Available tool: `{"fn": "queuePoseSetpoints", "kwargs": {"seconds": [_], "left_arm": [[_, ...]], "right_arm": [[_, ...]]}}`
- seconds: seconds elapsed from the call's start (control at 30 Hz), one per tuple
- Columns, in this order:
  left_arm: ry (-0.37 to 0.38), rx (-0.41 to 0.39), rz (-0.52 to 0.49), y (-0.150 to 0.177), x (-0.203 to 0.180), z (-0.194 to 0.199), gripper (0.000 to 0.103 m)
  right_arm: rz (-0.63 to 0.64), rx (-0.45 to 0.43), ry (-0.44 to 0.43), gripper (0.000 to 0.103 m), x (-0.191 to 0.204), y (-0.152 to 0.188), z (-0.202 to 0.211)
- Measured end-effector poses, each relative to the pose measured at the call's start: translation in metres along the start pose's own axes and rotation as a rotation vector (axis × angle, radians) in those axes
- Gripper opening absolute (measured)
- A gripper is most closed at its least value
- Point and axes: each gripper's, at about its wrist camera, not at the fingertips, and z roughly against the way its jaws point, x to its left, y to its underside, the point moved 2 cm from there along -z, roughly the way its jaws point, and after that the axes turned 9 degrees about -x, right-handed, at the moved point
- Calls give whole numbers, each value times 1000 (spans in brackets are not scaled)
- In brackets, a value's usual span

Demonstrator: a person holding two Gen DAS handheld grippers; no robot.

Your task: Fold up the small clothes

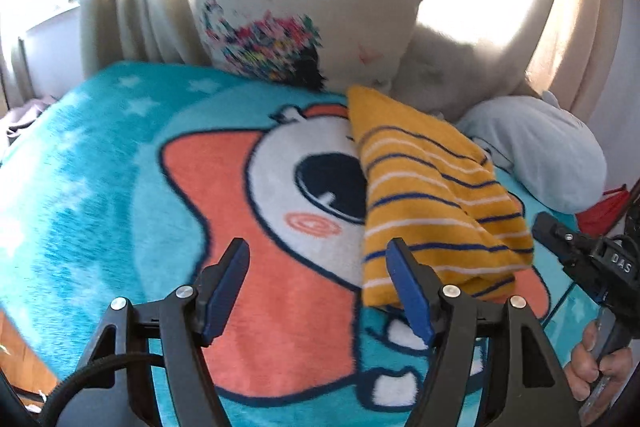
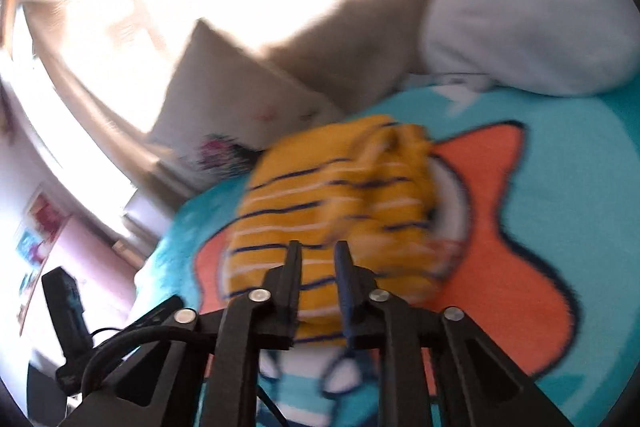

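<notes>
A small yellow garment with blue and white stripes (image 1: 432, 195) lies folded on the teal cartoon blanket (image 1: 100, 187), right of centre. My left gripper (image 1: 318, 259) is open and empty above the blanket, its right finger at the garment's near edge. In the right wrist view the garment (image 2: 332, 195) is blurred and lies just ahead of my right gripper (image 2: 318, 255). The right gripper's jaws stand a narrow gap apart, with cloth seen behind the gap; whether they pinch it is unclear. The right gripper body (image 1: 580, 251) also shows at the right edge of the left wrist view.
A white patterned pillow (image 1: 304, 15) stands against the curtains at the back. A pale blue plush (image 1: 540, 151) lies at the back right, also in the right wrist view (image 2: 532, 15). A red item (image 1: 604, 211) sits by the plush. The bed edge is at the lower left.
</notes>
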Motion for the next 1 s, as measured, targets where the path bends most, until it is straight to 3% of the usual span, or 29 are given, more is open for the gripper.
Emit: {"fn": "queuePoseSetpoints", "kwargs": {"seconds": [0.1,0.13,0.17,0.23,0.4,0.53,0.7,1.0], "left_arm": [[-26,-42,-17,-1,3,13,78],[-40,-55,-25,-2,4,17,79],[-59,-69,-35,-2,5,20,80],[-83,-89,-50,-3,6,26,80],[-129,-146,-94,-2,5,37,84],[-153,-170,-129,1,-1,41,87],[-149,-167,-135,5,-6,46,88],[-145,-204,-164,12,-23,70,90]], "right_arm": [[-2,63,-10,24,9,8,-28],[-10,76,-16,26,11,11,-37],[-30,109,-23,35,9,17,-47],[-72,160,18,39,1,32,-63],[-71,100,74,39,-8,45,-47],[-43,40,129,51,-5,42,-21],[35,-22,173,56,4,40,7],[160,-41,216,64,23,51,32]]}}
